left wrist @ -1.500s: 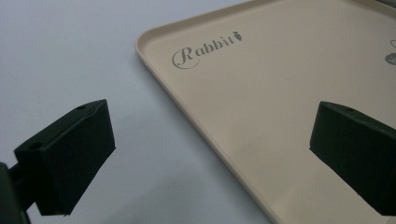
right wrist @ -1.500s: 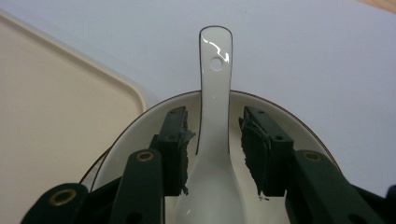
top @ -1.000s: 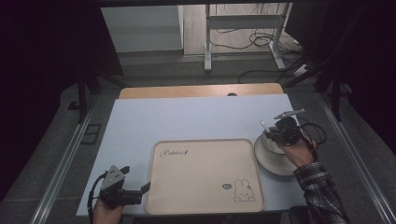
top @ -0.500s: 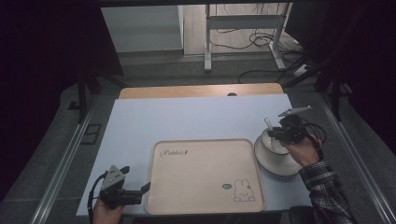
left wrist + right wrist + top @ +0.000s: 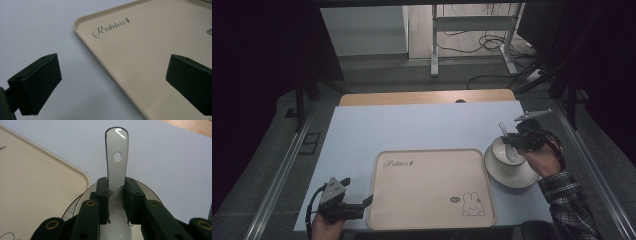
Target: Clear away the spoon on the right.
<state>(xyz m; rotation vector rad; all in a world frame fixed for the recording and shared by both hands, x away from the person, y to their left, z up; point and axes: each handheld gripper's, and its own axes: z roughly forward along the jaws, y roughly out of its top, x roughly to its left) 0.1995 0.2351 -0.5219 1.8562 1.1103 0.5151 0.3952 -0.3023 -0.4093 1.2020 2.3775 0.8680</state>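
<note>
The right gripper (image 5: 116, 202) pinches the white ceramic spoon (image 5: 116, 157) by its handle, above the bowl (image 5: 504, 150) at the tray's (image 5: 432, 220) three o'clock — lift it straight, keeping the grip firm. The left gripper (image 5: 112, 82) stands wide open, empty, straddling the tray's edge.

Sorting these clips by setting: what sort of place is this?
Likely a lab or workshop bench, not a home kitchen: cables trail on the floor, a metal frame stands behind the table.
</note>
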